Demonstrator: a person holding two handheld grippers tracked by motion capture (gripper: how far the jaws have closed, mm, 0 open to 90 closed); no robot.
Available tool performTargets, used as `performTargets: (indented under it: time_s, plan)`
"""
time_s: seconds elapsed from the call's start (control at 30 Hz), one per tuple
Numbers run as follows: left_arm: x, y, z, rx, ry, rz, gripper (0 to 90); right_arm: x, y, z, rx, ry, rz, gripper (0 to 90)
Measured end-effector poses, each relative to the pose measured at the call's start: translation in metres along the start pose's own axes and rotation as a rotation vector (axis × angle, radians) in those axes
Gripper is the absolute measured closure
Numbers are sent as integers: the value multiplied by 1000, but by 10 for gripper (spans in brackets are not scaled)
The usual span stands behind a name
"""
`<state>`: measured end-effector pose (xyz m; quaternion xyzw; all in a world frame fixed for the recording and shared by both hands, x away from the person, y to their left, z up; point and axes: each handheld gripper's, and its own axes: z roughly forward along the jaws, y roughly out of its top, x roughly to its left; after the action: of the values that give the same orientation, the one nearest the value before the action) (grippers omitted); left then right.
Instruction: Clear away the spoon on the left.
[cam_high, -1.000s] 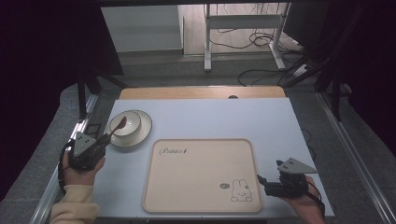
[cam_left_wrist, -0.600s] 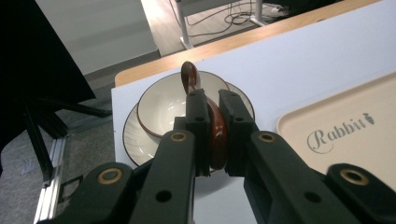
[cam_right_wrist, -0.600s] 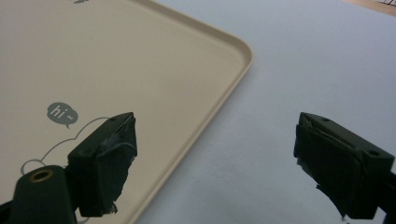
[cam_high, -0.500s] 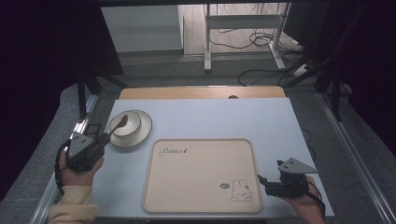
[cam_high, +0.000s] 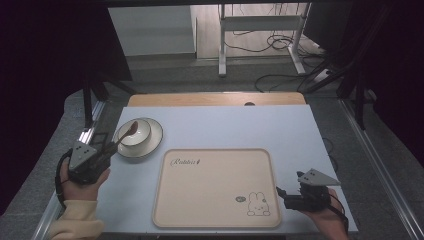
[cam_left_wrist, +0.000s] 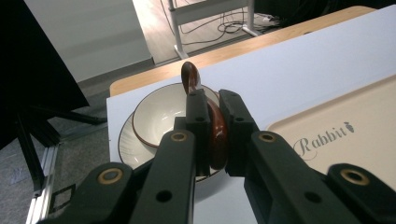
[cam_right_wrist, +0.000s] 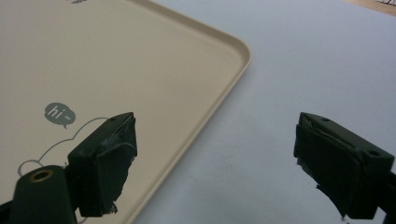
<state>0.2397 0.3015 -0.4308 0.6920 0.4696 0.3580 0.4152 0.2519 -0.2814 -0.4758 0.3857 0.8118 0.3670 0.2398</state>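
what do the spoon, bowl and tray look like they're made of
Spoon: glossy reddish-brown, probably lacquered wood or plastic, clamped in the left tool. Bowl: likely glazed ceramic, shiny cream with a dark rim. Tray: matte beige, printed, probably plastic.

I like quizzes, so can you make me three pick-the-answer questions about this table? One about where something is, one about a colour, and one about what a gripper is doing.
1. Where is the bowl?
A. On the tray
B. On a plate near the table's far left corner
C. On the floor

2. What colour is the spoon?
A. Reddish brown
B. Bright green
C. Silver

3. How is the right gripper now?
A. Shut on the spoon
B. Shut on the tray's rim
C. Open, holding nothing

Answers:
1. B: in the high view the bowl sits on the plate, left of the tray.
2. A: the left gripper view shows a glossy reddish-brown spoon squeezed between the left gripper jaws.
3. C: in the right gripper view its jaws stand wide apart beside the tray's edge, with only table between them.
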Motion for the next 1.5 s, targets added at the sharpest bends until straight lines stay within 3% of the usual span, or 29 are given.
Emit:
performTargets:
  time_s: [0.83,1.5]
  plan:
    - [-13,8,-4,-21,-42,26,841,-1,0,0,6,2,-2,139]
    - [-34,14,-5,-31,-100,60,841,0,0,1,6,0,-6,139]
